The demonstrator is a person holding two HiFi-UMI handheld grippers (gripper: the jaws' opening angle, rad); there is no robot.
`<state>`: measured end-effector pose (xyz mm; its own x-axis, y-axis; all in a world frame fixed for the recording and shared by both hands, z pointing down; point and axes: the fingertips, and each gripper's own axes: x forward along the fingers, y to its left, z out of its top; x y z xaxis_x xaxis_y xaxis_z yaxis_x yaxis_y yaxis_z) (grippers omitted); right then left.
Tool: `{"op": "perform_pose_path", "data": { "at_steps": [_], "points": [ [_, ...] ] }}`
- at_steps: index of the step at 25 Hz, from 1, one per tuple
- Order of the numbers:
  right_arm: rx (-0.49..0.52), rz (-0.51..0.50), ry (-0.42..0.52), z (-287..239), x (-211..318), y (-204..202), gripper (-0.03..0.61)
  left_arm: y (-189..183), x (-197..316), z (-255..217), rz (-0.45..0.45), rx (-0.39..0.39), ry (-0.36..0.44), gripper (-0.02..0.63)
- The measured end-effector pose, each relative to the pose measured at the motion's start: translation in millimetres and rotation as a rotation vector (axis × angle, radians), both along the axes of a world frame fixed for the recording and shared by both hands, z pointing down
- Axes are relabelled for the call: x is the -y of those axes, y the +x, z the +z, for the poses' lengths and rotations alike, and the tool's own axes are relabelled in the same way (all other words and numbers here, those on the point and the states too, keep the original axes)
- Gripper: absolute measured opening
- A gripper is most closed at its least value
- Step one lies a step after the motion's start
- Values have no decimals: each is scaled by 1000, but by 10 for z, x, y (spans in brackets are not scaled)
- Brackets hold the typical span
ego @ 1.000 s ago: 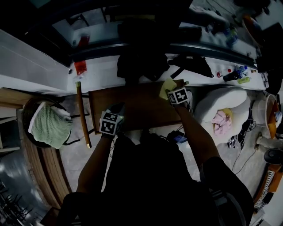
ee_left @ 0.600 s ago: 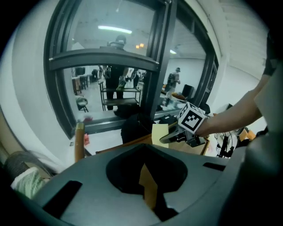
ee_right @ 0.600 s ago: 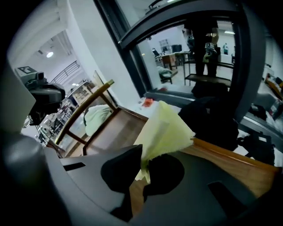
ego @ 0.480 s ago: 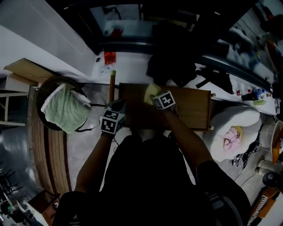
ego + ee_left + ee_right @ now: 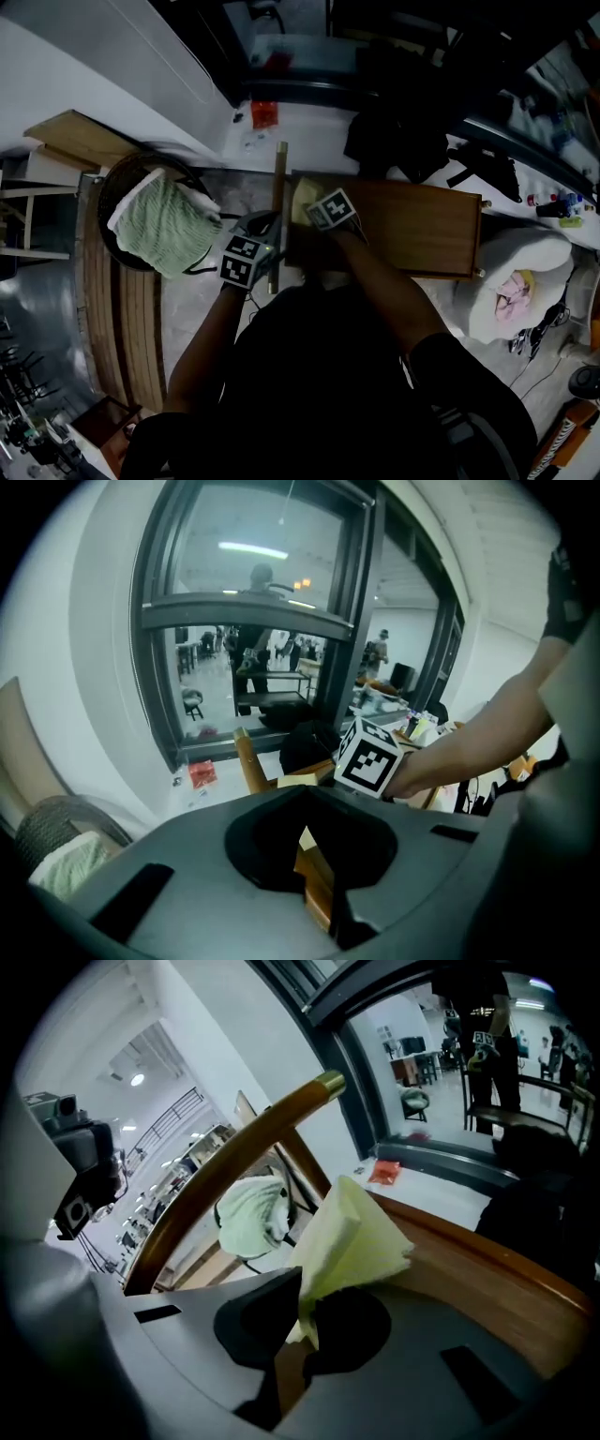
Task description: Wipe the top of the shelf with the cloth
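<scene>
The brown wooden shelf top (image 5: 412, 234) runs left to right in the head view. My right gripper (image 5: 314, 211) is at its left end, shut on a pale yellow cloth (image 5: 302, 199) that lies against the wood. The right gripper view shows the cloth (image 5: 352, 1237) bunched up out of the jaws of that gripper (image 5: 305, 1321), over the shelf top (image 5: 469, 1283). My left gripper (image 5: 255, 246) is at the shelf's front left corner. In the left gripper view this gripper (image 5: 314, 860) is shut on the shelf's wooden edge (image 5: 314, 888).
A wooden pole (image 5: 277, 220) stands just left of the shelf, close to both grippers. Farther left is a dark basket (image 5: 112, 187) with a green towel (image 5: 164, 225). A black bag (image 5: 394, 141) lies behind the shelf and a white cushion (image 5: 511, 272) to its right.
My right gripper has swept the cloth leftward along the shelf top, from its right end to its left end. The left gripper has stayed at the front left edge.
</scene>
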<state>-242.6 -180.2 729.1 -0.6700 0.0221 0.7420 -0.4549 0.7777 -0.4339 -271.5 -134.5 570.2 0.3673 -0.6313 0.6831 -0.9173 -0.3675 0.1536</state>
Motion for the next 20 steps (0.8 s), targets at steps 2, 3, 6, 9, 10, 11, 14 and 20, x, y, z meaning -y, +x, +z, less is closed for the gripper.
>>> {"op": "perform_pose_path", "data": {
  "at_steps": [2, 3, 6, 9, 10, 11, 14, 20],
  "points": [
    [-16, -20, -12, 73, -58, -85, 31, -10, -40, 24, 21, -8, -2, 6],
    [-26, -25, -11, 109, -61, -112, 31, -17, -59, 41, 30, -6, -6, 6],
    [-66, -28, -7, 223, -67, -120, 31, -15, -121, 76, 59, -4, -14, 6],
    [-102, -35, 21, 301, -32, -101, 31, -8, -165, 103, 72, -7, -16, 6],
    [-99, -33, 28, 310, -19, -108, 31, -4, -175, 110, 72, -8, -17, 6],
    [-94, -32, 30, 315, -16, -116, 31, 2, -186, 116, 73, -9, -18, 6],
    [-100, -44, 23, 328, -46, -91, 31, 30, -196, 106, 74, -9, -17, 6],
    [-115, -26, 6, 349, 24, 221, 31, 152, -146, 35, 77, -15, -9, 6]
  ]
}}
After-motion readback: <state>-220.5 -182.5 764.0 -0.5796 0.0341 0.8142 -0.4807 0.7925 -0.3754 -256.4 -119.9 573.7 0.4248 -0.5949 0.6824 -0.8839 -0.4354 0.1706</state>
